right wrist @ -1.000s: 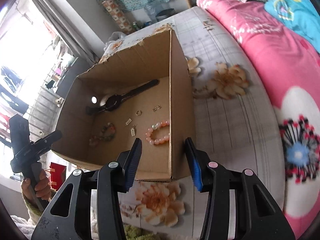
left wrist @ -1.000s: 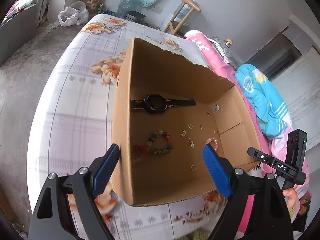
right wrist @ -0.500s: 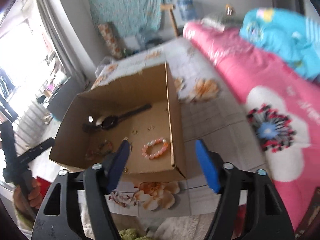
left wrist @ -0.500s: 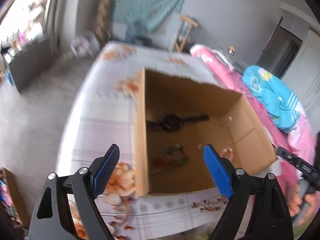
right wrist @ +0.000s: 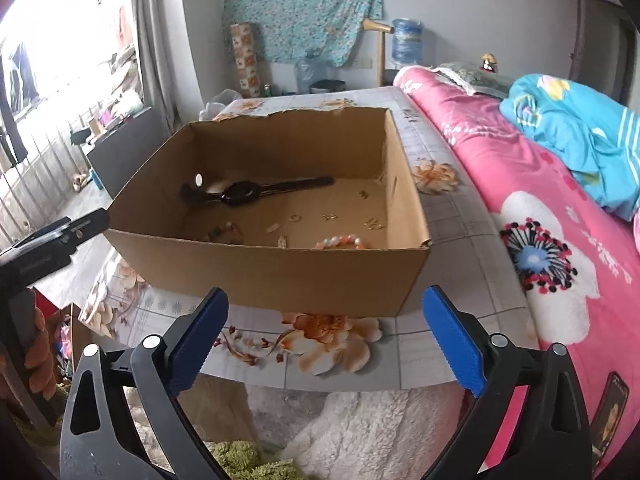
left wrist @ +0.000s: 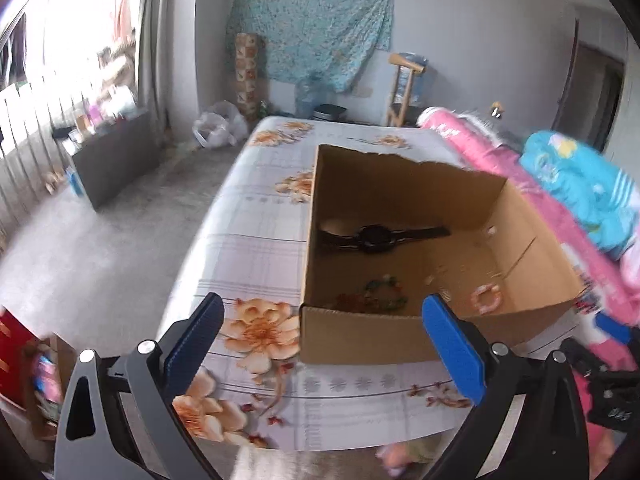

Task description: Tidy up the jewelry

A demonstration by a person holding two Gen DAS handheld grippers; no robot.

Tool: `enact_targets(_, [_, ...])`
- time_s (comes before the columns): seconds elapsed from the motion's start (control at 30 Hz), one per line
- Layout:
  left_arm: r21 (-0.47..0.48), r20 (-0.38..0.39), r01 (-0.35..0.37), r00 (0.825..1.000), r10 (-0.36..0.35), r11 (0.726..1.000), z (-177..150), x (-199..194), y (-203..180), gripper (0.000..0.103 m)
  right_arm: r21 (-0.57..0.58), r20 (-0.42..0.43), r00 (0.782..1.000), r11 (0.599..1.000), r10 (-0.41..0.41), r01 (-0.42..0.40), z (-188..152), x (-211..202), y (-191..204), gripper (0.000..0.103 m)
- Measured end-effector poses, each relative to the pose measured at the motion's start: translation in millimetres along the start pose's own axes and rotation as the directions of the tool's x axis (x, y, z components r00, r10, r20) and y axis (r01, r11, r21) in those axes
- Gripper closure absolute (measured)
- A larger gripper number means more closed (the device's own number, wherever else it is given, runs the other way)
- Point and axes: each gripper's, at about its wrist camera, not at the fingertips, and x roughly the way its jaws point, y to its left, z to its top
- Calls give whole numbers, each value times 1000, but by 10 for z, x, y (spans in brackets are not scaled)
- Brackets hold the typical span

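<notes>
An open cardboard box (left wrist: pixel 360 336) (right wrist: pixel 280 276) stands on a floral table. Inside lie a black watch (left wrist: pixel 376 236) (right wrist: pixel 244 191), a multicoloured bead bracelet (left wrist: pixel 384 292) (right wrist: pixel 224 232), a pink-and-white bead bracelet (left wrist: pixel 486 296) (right wrist: pixel 340 242) and several small gold pieces (right wrist: pixel 332 217). My left gripper (left wrist: pixel 320 340) is open and empty, held back from the box's near wall. My right gripper (right wrist: pixel 326 336) is open and empty, below the box's near wall at the table's front edge.
The floral table (left wrist: pixel 256 240) (right wrist: pixel 460 232) carries the box. A bed with a pink blanket (right wrist: pixel 560 216) and a blue cloth (right wrist: pixel 576 128) lies to the right. The floor (left wrist: pixel 100 240) is to the left. A white fluffy rug (right wrist: pixel 360 428) lies below the table edge.
Both grippers have pulled back and up out of the box. The right gripper's jaws have opened wider. The jewelry in the box has not moved.
</notes>
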Motion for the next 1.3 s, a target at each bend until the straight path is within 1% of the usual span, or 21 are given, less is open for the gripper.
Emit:
enact_targets(0.07, [38, 4, -34, 999, 34, 999, -38, -5, -76, 6, -8, 13, 1000, 1000, -17, 17, -21, -25, 66, 8])
enact_targets(0.13, [60, 2, -25, 1000, 25, 998, -48, -6, -108, 6, -25, 25, 998, 998, -64, 65, -18, -38, 127, 8])
enact_targets(0.17, [74, 8, -8, 1000, 8, 997, -59, -15, -121, 6, -32, 30, 996, 996, -78, 79, -20, -43, 152, 8])
enact_targets(0.23, [89, 6, -8, 1000, 8, 996, -71, -9, -152, 6, -41, 36, 995, 995, -93, 95, -20, -41, 182, 8])
enact_targets(0.33, [88, -14, 8, 1000, -7, 996, -90, 25, -198, 6, -39, 29, 996, 996, -83, 84, -16, -25, 194, 8])
enact_targets(0.43, [75, -37, 37, 999, -34, 996, -101, 49, -235, 6, -25, 22, 995, 995, -100, 100, -6, -2, 183, 8])
enact_targets(0.53, [55, -88, 31, 996, -26, 998, -117, 109, -279, 6, -25, 24, 995, 995, -97, 98, 19, 4, 182, 8])
enact_targets(0.63, [51, -176, 18, 984, -9, 999, -123, 249, -339, 6, -35, -29, 995, 995, -93, 92, 72, 84, 203, 8])
enact_targets(0.7, [55, -214, 0, 977, 12, 998, -133, 333, -367, 6, -26, -78, 995, 998, -58, 56, 110, 152, 195, 8])
enact_targets(0.8, [52, -252, -4, 967, 17, 999, -150, 413, -392, 6, -5, -118, 992, 999, -38, 37, 144, 225, 182, 8])
enact_targets(0.83, [52, -261, -4, 965, 17, 999, -146, 428, -396, 6, -1, -137, 990, 999, -35, 35, 166, 259, 177, 8])
enact_targets(0.93, [63, -281, -9, 959, 26, 998, -128, 475, -437, 6, 11, -156, 987, 1000, -27, 29, 200, 305, 161, 8])
enact_targets(1.0, [57, -305, -3, 952, 20, 998, -119, 513, -449, 6, 16, -171, 985, 999, -32, 36, 216, 338, 156, 8])
enact_targets(1.1, [53, -325, -4, 946, 21, 999, -108, 544, -470, 6, 30, -199, 980, 999, -21, 27, 224, 383, 142, 8])
enact_targets(1.2, [51, -340, -4, 940, 22, 999, -105, 574, -484, 6, 38, -209, 978, 999, -16, 25, 229, 401, 129, 8])
enact_targets(1.3, [57, -345, -6, 938, 25, 998, -103, 588, -500, 6, 41, -216, 976, 999, -15, 24, 234, 408, 116, 8])
